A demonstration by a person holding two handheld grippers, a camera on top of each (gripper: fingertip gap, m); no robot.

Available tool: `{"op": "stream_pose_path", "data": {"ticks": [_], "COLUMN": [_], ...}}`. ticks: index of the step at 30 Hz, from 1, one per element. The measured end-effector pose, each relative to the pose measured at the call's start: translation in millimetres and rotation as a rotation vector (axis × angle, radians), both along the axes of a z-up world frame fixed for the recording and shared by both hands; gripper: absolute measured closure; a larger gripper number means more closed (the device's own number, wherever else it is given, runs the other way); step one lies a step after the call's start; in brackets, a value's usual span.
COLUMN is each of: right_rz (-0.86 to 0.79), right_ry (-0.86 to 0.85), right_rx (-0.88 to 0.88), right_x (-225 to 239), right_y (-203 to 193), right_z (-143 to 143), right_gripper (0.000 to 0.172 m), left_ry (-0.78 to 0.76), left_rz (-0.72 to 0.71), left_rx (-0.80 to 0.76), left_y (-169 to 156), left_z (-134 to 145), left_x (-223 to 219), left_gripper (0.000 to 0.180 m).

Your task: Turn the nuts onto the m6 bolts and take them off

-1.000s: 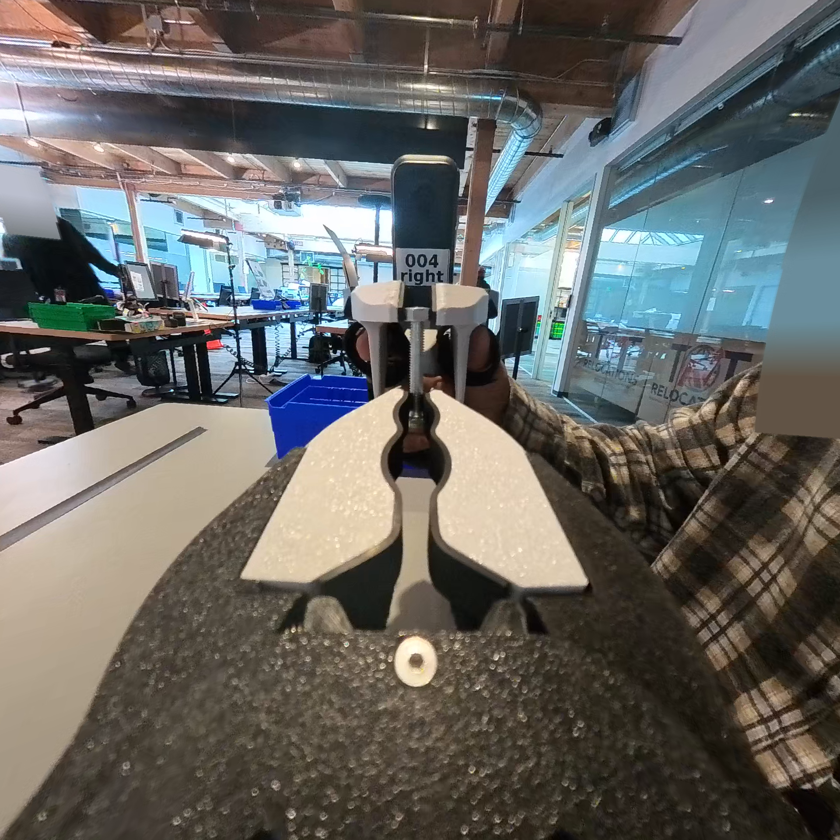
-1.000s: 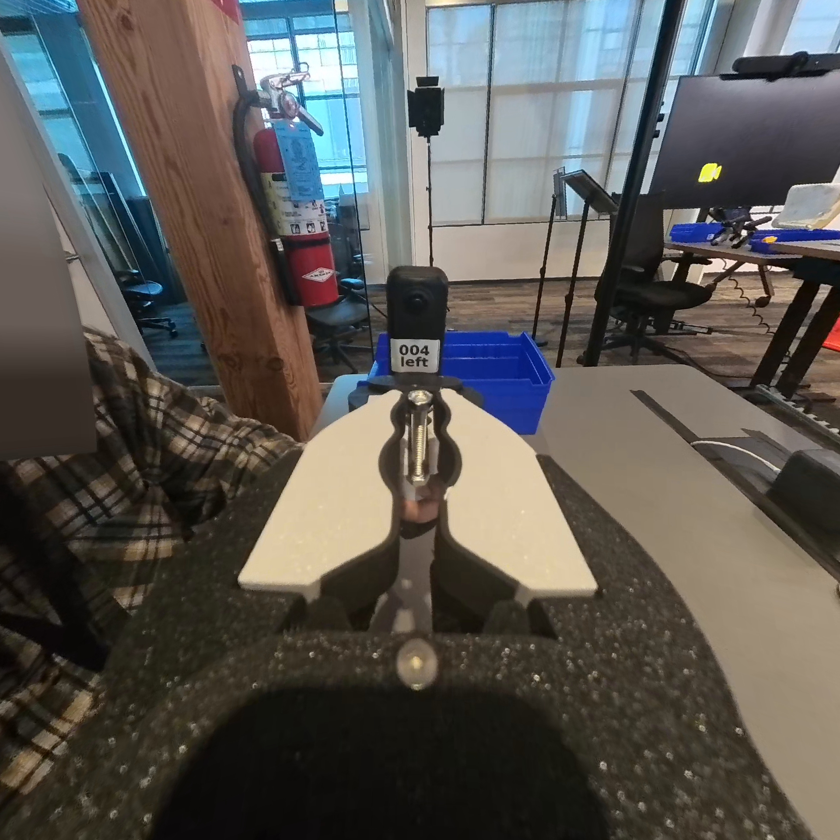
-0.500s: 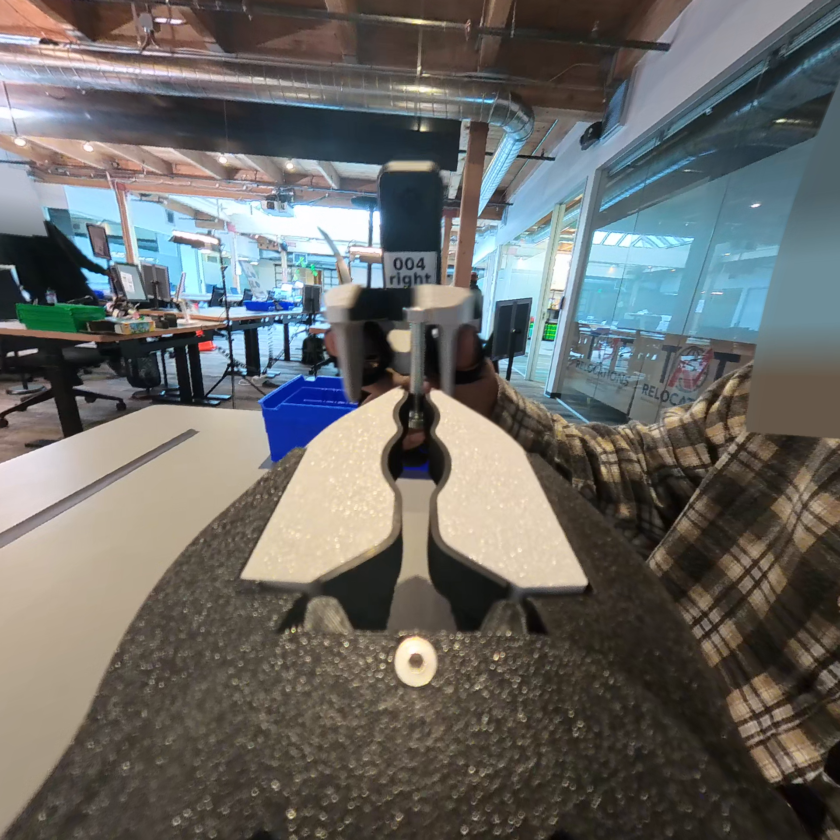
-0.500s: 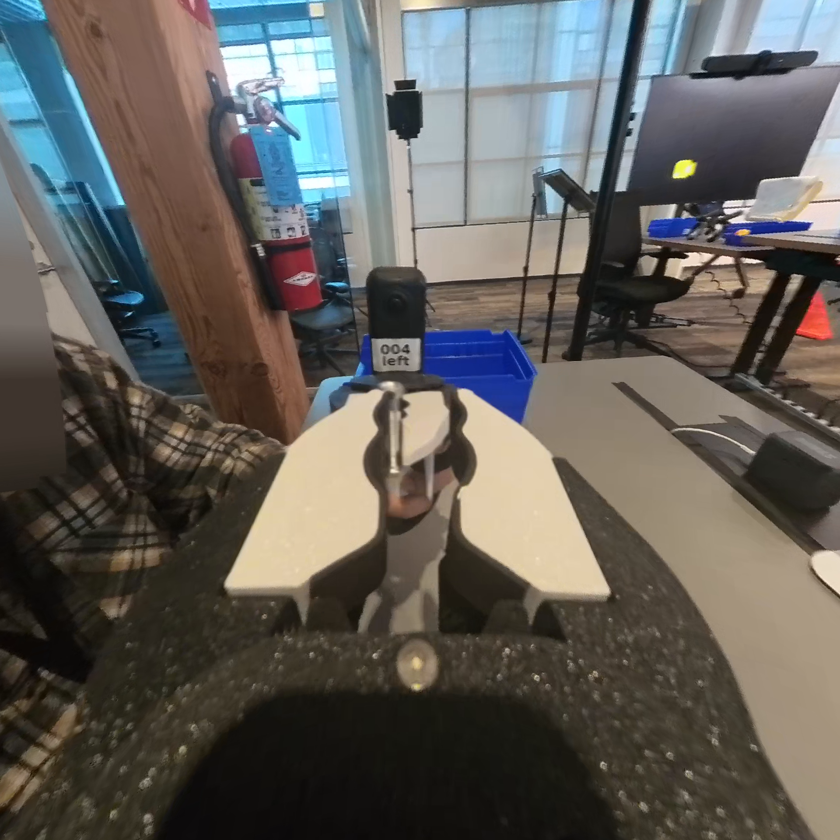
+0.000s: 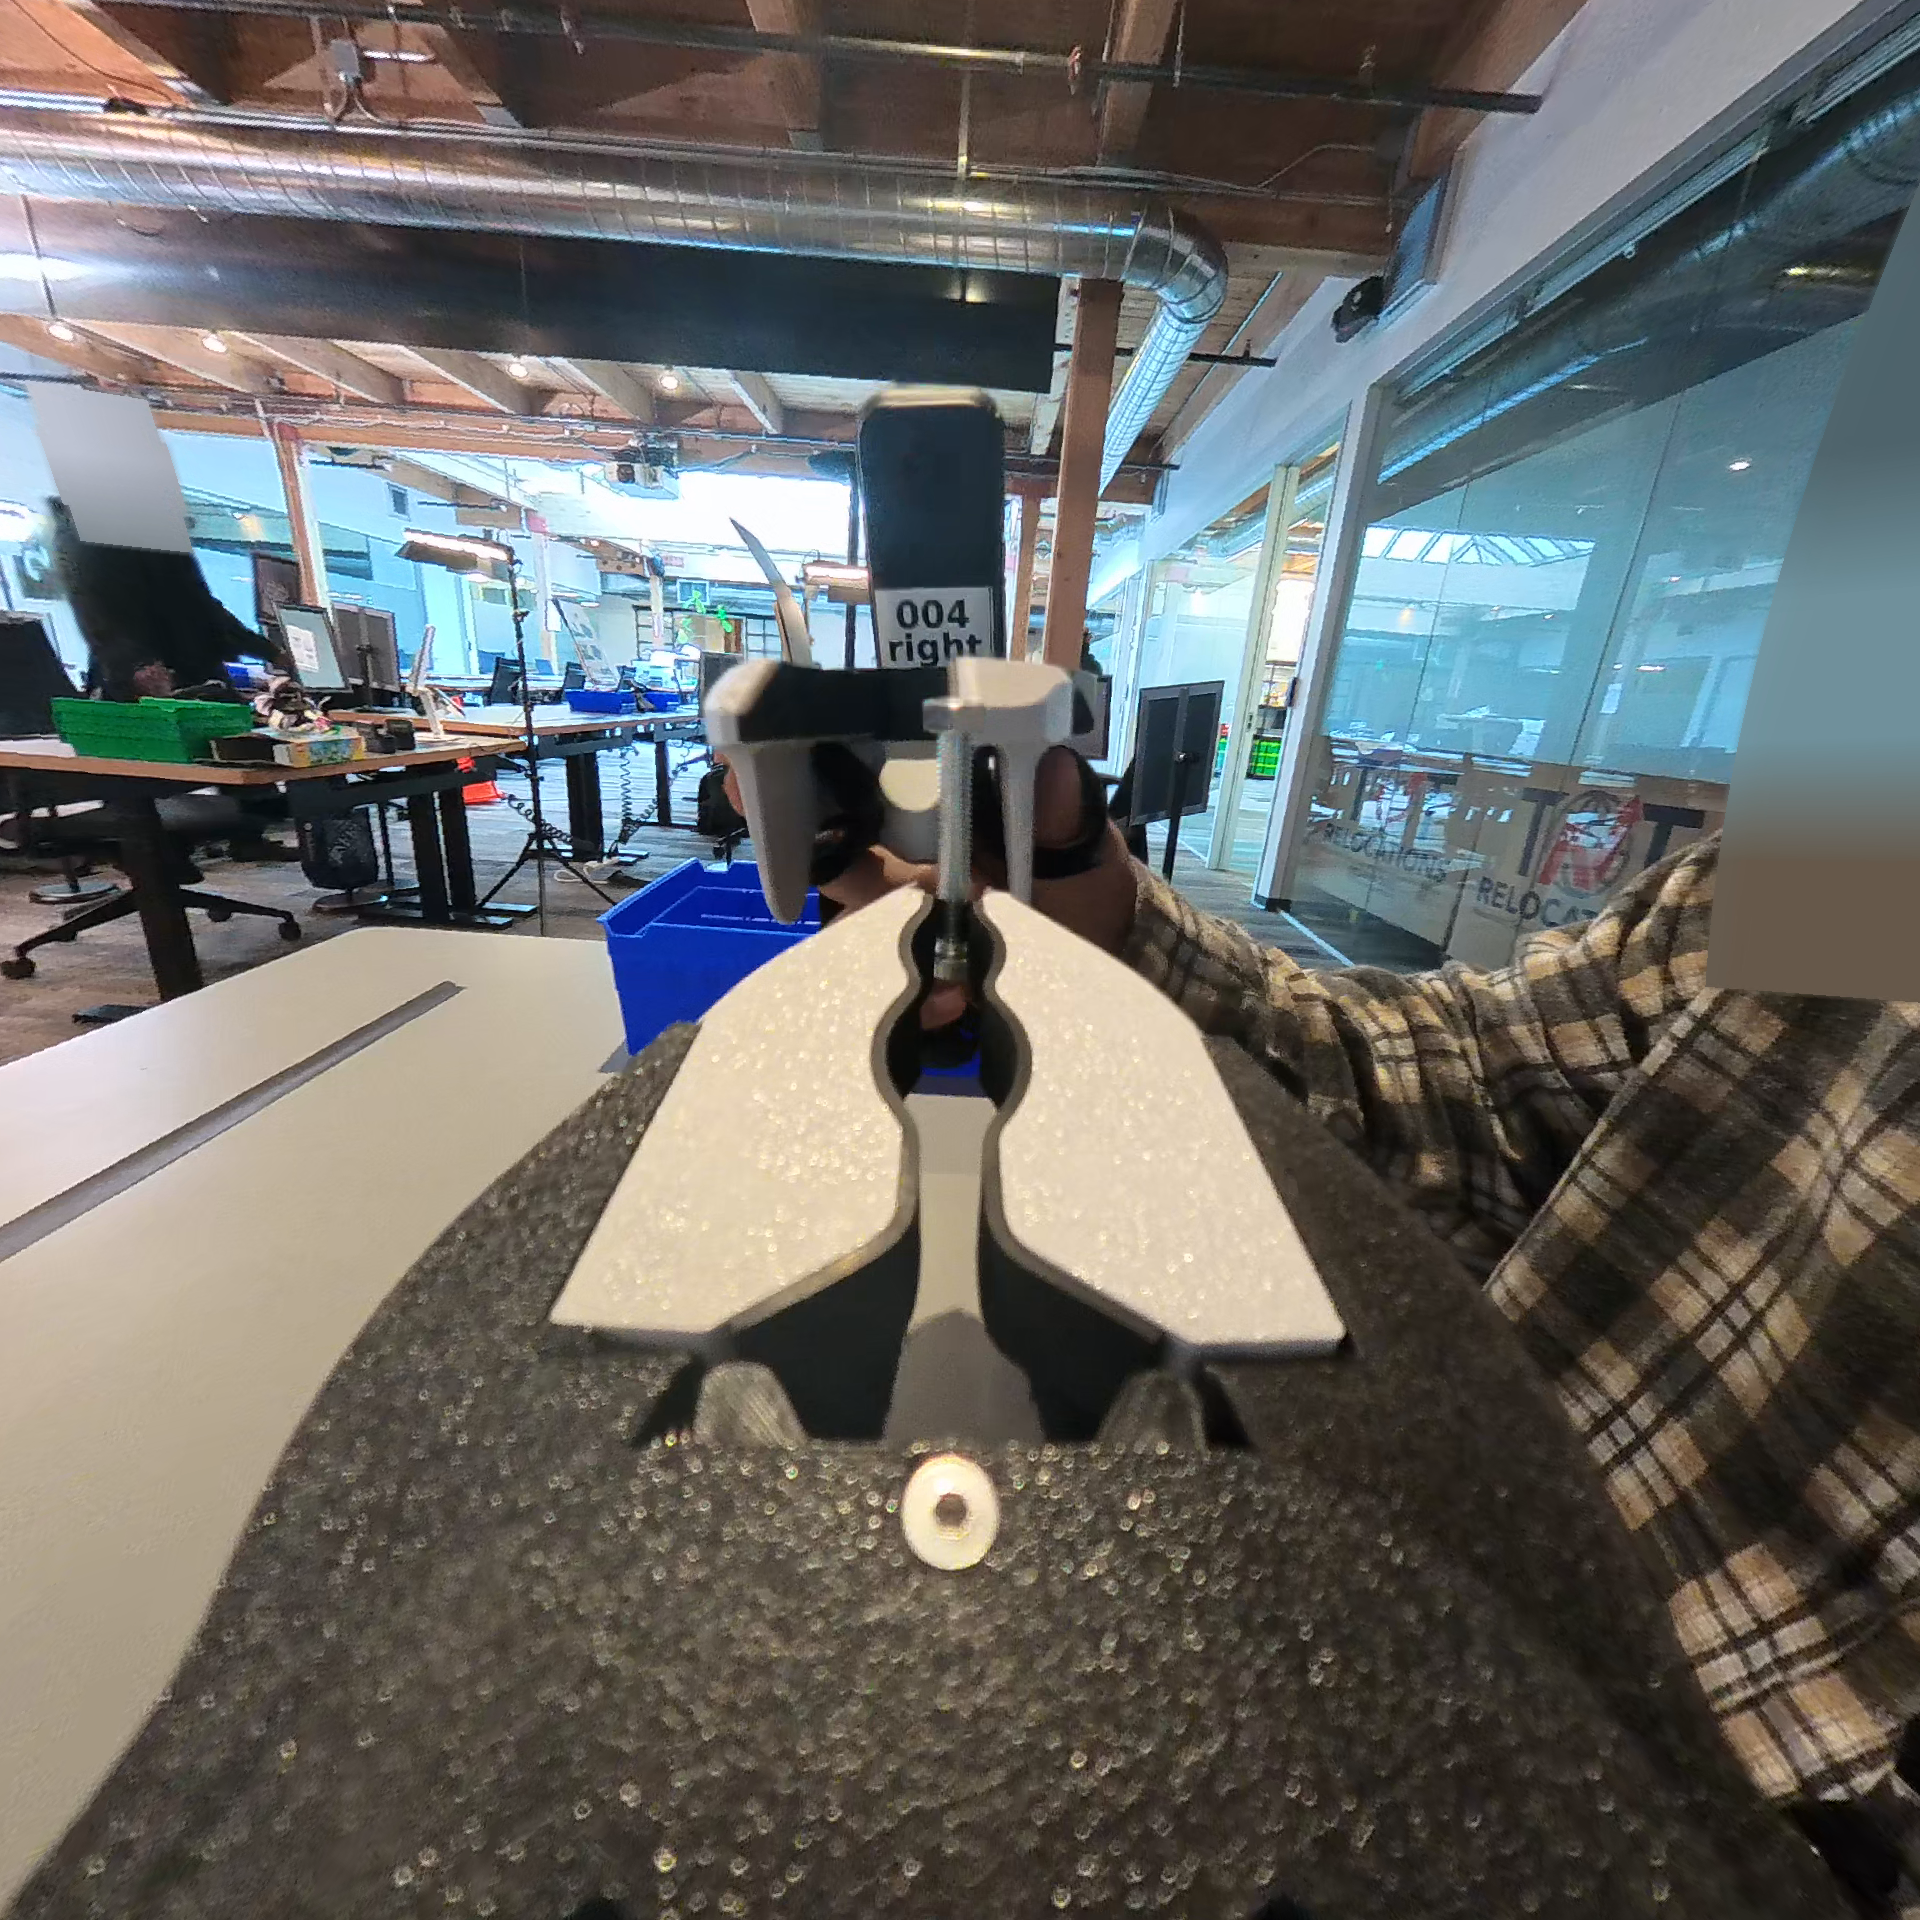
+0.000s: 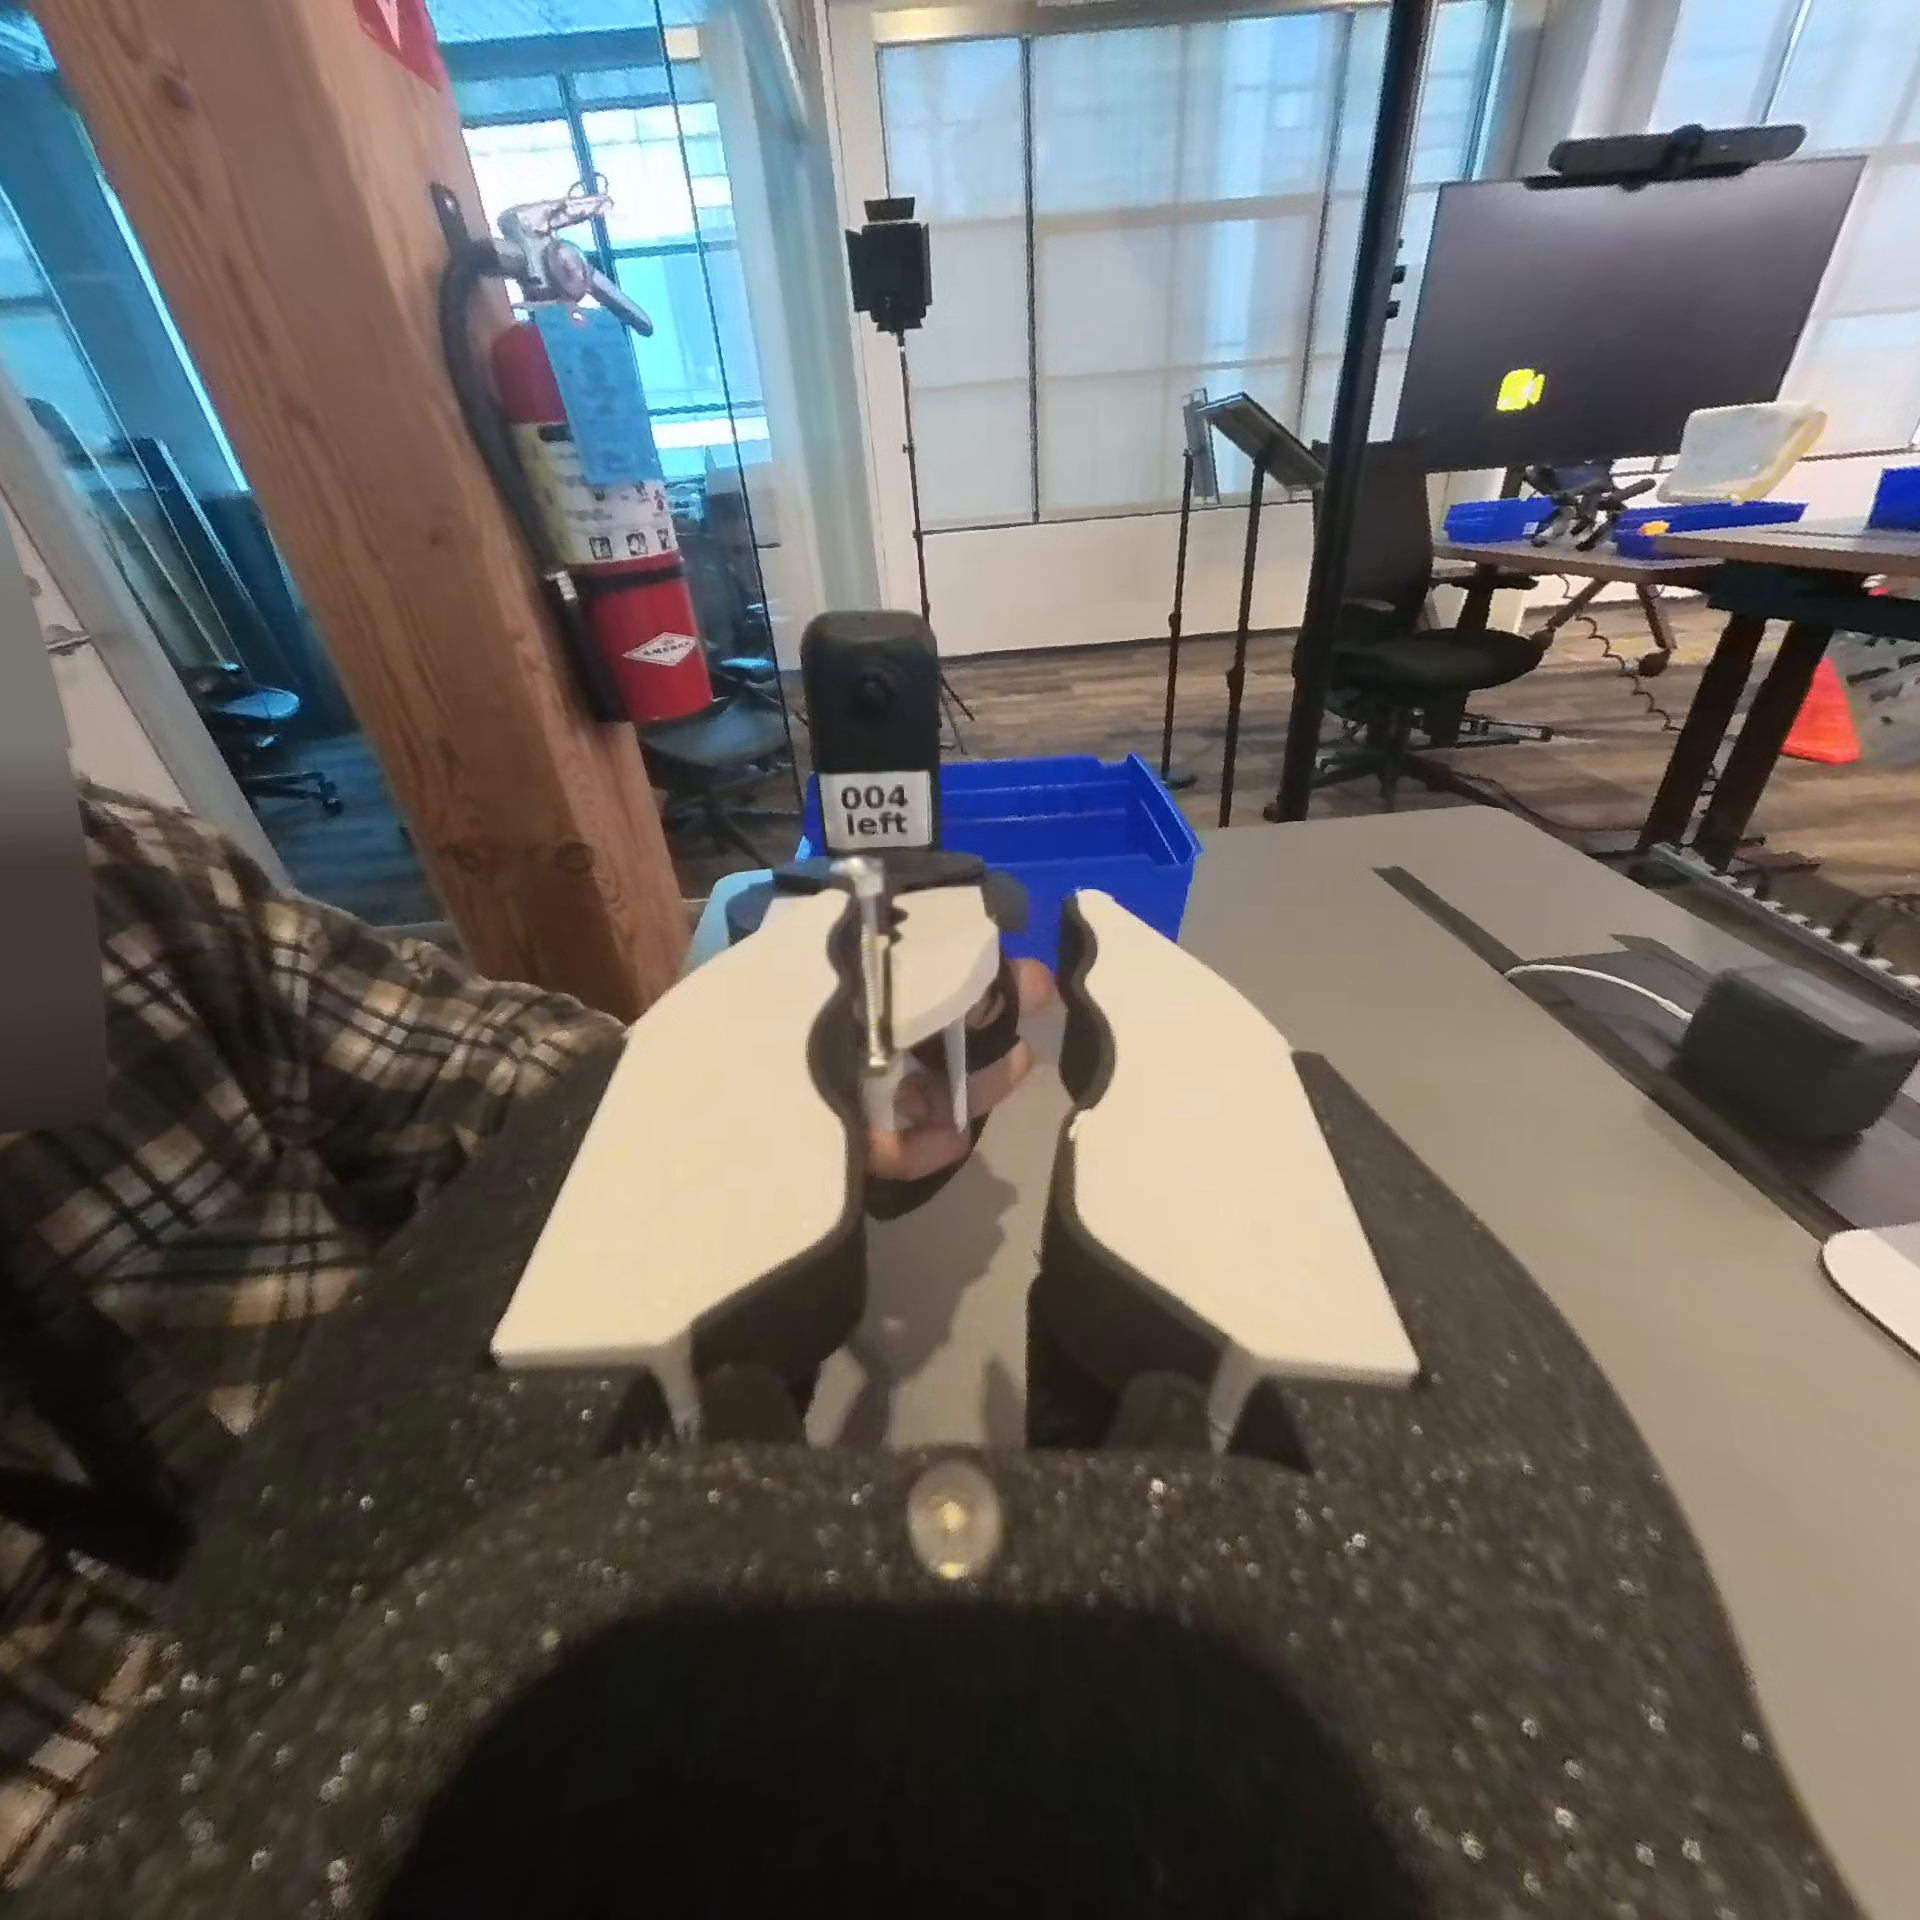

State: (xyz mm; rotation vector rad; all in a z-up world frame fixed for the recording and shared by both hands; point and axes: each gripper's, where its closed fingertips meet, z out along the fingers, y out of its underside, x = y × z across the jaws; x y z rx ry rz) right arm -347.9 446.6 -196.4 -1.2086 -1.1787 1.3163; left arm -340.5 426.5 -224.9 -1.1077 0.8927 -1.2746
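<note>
Right gripper (image 6: 961, 971) has opened; bolt (image 5: 951, 831) stays pinched in left gripper (image 5: 948, 920).

An open office lies under exposed wooden beams and a silver ventilation duct (image 5: 623, 197). Glass partition walls (image 5: 1558, 644) run along one side; tall frosted windows (image 6: 1122, 343) fill another wall. A red fire extinguisher (image 6: 613, 540) hangs on a wooden pillar (image 6: 343, 468). Desks, black office chairs (image 6: 1423, 655) and a dark monitor (image 6: 1621, 312) stand on brown flooring.
</note>
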Motion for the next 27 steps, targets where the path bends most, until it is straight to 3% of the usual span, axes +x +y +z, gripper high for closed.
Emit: {"op": "stream_pose_path", "data": {"ticks": [6,11,27], "right_rz": [0.029,0.06,0.056], "right_ry": [-0.013,-0.015,0.023], "right_rx": [0.026,0.038,0.024], "right_x": [-10.1,-11.0,-2.1], "right_y": [-14.1,-17.8,-12.6], "right_z": [0.5,2.9,7.6], "right_gripper": [0.137,0.161,0.152], "left_ry": [0.008,0.005,-0.036], "left_rz": [0.005,0.005,-0.014], "left_rx": [-0.002,-0.002,0.005], "left_y": [0.8,0.6,-2.8], "left_z": [-1.6,-1.1,4.9], "left_x": [1.1,1.0,-3.1], "left_gripper": [0.176,0.176,0.176]}}
